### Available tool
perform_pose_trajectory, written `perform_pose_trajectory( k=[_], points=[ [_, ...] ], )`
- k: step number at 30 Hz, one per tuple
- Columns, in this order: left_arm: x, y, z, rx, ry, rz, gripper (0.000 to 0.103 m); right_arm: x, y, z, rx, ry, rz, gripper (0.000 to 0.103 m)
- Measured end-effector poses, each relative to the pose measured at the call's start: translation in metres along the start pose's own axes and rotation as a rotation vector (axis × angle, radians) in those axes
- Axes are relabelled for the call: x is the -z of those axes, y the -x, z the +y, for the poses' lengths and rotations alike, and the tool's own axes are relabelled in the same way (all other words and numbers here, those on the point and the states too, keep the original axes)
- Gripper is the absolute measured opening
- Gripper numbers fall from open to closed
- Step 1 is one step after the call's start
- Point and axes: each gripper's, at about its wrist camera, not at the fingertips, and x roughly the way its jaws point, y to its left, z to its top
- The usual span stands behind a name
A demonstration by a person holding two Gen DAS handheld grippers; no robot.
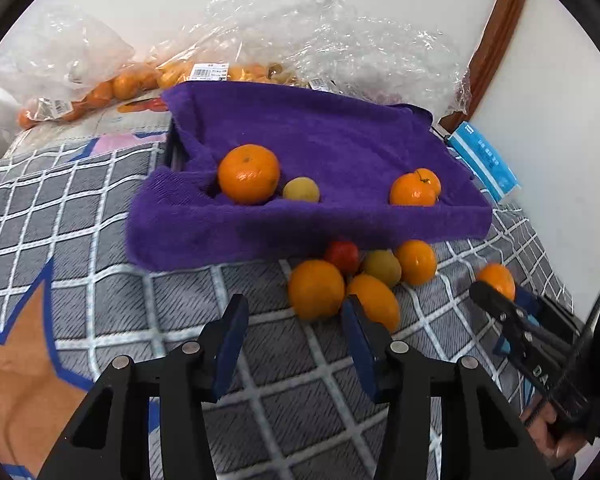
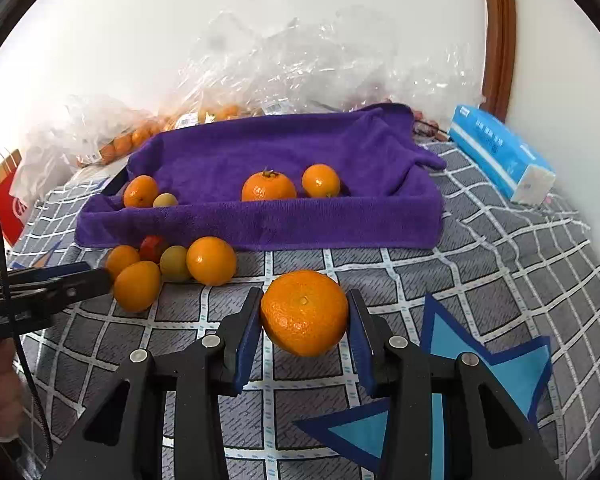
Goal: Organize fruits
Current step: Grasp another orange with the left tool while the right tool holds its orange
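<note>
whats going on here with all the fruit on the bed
A person with a gripper in each hand is sorting fruit into a towel-lined tray. The right gripper is shut on an orange, held just in front of the tray. The left gripper is open and empty near the loose pile on the blanket. Four fruits already sit in the tray: three oranges and a small yellow one.

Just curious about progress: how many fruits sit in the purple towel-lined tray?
4: a round orange mandarin and a small yellow-green fruit at the left end of the purple towel-lined tray, a stemmed orange mandarin and a smooth orange mandarin near its middle. Its rim may hide others.
</note>
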Motion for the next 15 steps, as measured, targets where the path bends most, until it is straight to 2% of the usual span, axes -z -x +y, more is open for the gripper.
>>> perform_pose_trajectory(
  k=[3, 5, 6, 7, 11, 15],
  points=[
    [-0.005, -0.008, -0.002, -0.004, 0.015, 0.003, 0.045, 0.001, -0.003, -0.005, -0.018, -0.026, 0.011, 0.041],
    [-0.007, -0.014, -0.003, -0.007, 0.027, 0.014, 0.039, 0.001, -0.002, -0.007, -0.03, -0.037, 0.012, 0.041],
    [-0.006, -0.014, -0.005, -0.009, 0.02, 0.007, 0.032, 0.0, -0.002, -0.007, -0.035, -0.041, 0.011, 0.041],
    [-0.005, -0.015, -0.008, -0.001, 0.006, 0.015, 0.029, 0.0, -0.002, -0.007, -0.038, -0.042, 0.011, 0.041],
    [0.002, -0.003, -0.006, -0.024, -0.006, -0.016, 0.029, 0.001, -0.002, -0.009, -0.045, -0.048, 0.013, 0.041],
    [0.004, 0.002, 0.007, -0.091, -0.004, -0.011, 0.029, 0.001, -0.002, -0.009, -0.052, -0.053, 0.015, 0.041]
  ],
)
